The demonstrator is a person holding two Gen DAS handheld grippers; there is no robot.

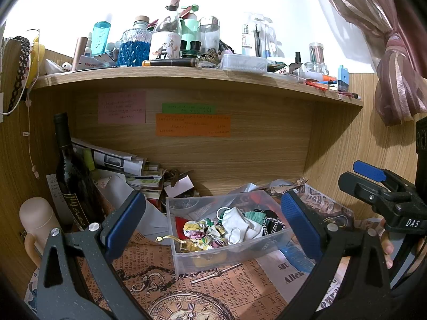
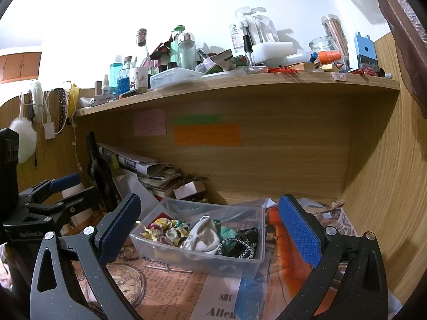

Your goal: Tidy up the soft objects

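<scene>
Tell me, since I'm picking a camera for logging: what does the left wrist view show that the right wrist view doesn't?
Only the left wrist view shows the pink curtain and the beige flask. Only the right shows the white fluffy duster and the wall cabinets. Both show the clear bin of soft items, the wine bottle and both open grippers.

Both wrist cameras look forward and slightly down from close above the desk toward the clear bin (image 1: 226,240) at 12 o'clock, the left view from the left and the right from the right, sharing the wooden shelf (image 2: 240,88) behind.
</scene>
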